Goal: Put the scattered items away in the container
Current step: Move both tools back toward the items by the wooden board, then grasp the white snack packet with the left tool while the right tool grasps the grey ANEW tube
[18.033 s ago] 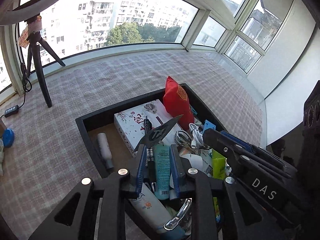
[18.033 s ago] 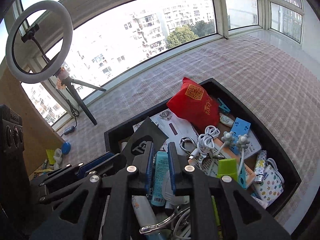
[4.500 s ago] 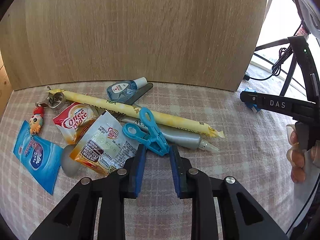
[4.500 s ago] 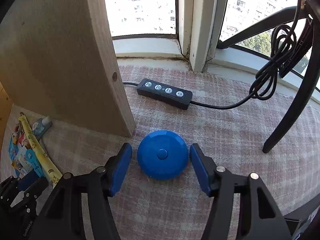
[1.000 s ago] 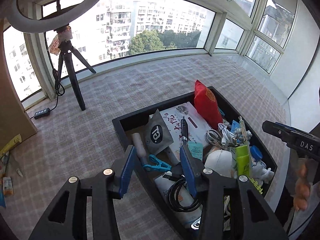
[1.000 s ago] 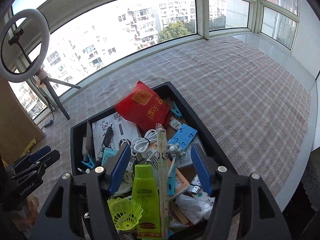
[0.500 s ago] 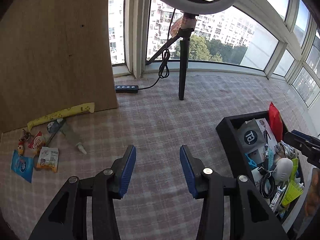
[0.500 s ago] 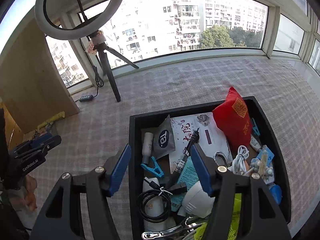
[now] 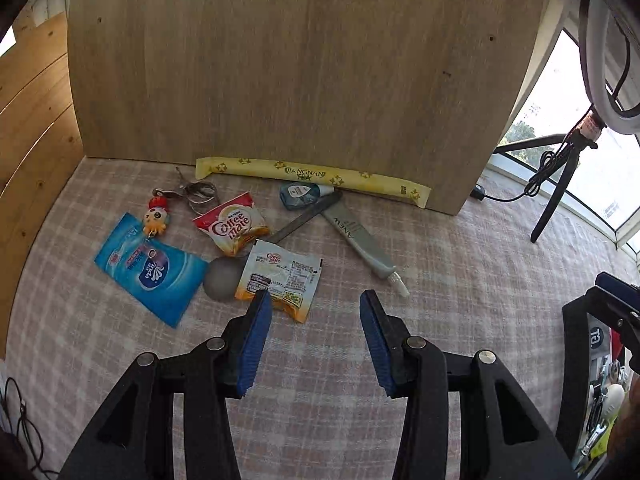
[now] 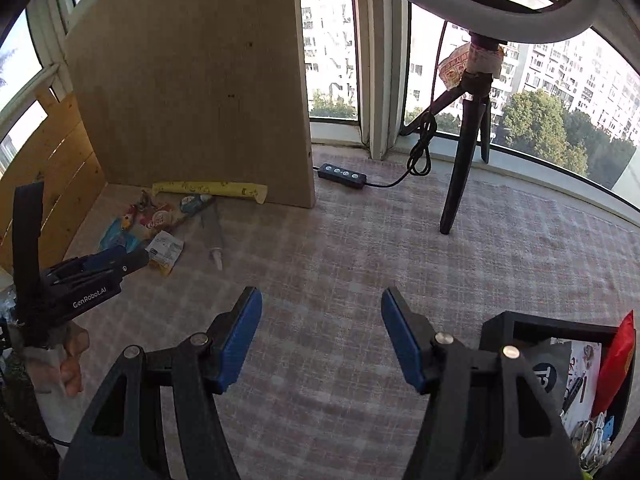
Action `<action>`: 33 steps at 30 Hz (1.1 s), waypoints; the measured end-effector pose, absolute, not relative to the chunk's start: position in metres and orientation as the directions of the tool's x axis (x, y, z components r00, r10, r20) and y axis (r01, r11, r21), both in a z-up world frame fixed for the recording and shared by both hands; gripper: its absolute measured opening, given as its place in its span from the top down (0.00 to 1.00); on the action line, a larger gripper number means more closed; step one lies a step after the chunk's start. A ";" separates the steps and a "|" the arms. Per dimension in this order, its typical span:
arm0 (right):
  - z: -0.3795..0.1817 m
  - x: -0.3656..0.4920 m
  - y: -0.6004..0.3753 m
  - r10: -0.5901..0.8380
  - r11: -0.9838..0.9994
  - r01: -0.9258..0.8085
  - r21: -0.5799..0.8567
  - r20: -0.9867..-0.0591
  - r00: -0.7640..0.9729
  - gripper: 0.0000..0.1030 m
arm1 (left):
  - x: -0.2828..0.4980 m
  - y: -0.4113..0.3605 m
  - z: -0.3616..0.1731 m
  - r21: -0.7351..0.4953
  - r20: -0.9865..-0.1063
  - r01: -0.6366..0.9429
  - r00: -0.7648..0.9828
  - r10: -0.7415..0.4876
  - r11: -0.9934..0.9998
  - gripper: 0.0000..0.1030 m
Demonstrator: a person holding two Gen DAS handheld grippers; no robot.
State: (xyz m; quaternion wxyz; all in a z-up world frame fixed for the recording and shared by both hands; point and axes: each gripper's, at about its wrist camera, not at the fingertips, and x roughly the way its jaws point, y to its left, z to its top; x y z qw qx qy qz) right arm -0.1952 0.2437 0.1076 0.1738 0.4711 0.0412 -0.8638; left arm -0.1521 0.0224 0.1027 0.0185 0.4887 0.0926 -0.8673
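Observation:
Scattered items lie on the checked cloth by a wooden panel: a white-orange sachet (image 9: 286, 276), a Coffee mate sachet (image 9: 232, 229), a blue wipes pack (image 9: 150, 270), a long yellow tea stick (image 9: 312, 178), a grey tube (image 9: 360, 242), a small blue bottle (image 9: 300, 195), a toy keychain (image 9: 157, 216) and a grey spoon-like tool (image 9: 224, 284). My left gripper (image 9: 316, 312) is open and empty, just short of the white-orange sachet. My right gripper (image 10: 322, 312) is open and empty over bare cloth. The black container (image 10: 532, 322), full of items, sits at the lower right.
A wooden panel (image 9: 300, 60) stands behind the items, with slatted wood (image 9: 28, 100) on the left. A ring-light tripod (image 10: 466, 140) and its cable remote (image 10: 342, 176) stand near the window. The left gripper also shows in the right wrist view (image 10: 100, 266).
Both grippers swung away from the container toward the wooden panel. The left gripper came close to the scattered items. Both stay open and empty.

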 end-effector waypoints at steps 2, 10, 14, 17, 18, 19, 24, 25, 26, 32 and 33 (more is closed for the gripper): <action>0.101 -0.205 0.218 -0.287 -0.917 0.386 0.099 -0.836 -0.467 0.41 | -0.153 0.008 0.095 -0.159 -0.858 0.159 -0.511 0.057 -0.974 0.58; 0.054 -0.243 0.133 -0.326 -0.852 0.511 0.113 -0.878 -0.350 0.41 | -0.158 -0.014 0.063 -0.238 -0.878 0.239 -0.468 0.104 -0.941 0.58; 0.028 -0.259 0.100 -0.311 -0.824 0.559 0.098 -0.902 -0.300 0.41 | -0.167 -0.015 0.050 -0.245 -0.886 0.253 -0.451 0.110 -0.936 0.58; 0.012 -0.268 0.084 -0.281 -0.813 0.578 0.069 -0.916 -0.285 0.42 | -0.175 -0.015 0.045 -0.254 -0.887 0.259 -0.448 0.117 -0.932 0.58; 0.008 -0.271 0.080 -0.272 -0.813 0.579 0.063 -0.920 -0.281 0.44 | -0.178 -0.014 0.044 -0.255 -0.886 0.256 -0.448 0.119 -0.932 0.58; 0.004 -0.274 0.078 -0.267 -0.811 0.582 0.061 -0.924 -0.275 0.47 | -0.180 -0.013 0.044 -0.254 -0.886 0.251 -0.448 0.121 -0.934 0.58; -0.007 -0.289 0.069 -0.241 -0.811 0.583 0.042 -0.933 -0.268 0.48 | -0.190 -0.003 0.041 -0.237 -0.885 0.232 -0.452 0.112 -0.943 0.59; -0.008 -0.291 0.069 -0.241 -0.812 0.582 0.039 -0.931 -0.274 0.49 | -0.192 -0.002 0.040 -0.234 -0.884 0.230 -0.455 0.109 -0.945 0.60; -0.009 -0.292 0.068 -0.239 -0.813 0.582 0.034 -0.930 -0.280 0.49 | -0.193 -0.001 0.040 -0.228 -0.884 0.228 -0.457 0.103 -0.947 0.61; -0.009 -0.292 0.066 -0.203 -0.809 0.587 -0.010 -0.933 -0.296 0.58 | -0.195 0.018 0.038 -0.189 -0.885 0.187 -0.458 0.085 -0.964 0.76; -0.009 -0.291 0.067 -0.199 -0.813 0.583 -0.012 -0.934 -0.296 0.63 | -0.194 0.021 0.038 -0.194 -0.881 0.181 -0.464 0.090 -0.964 0.77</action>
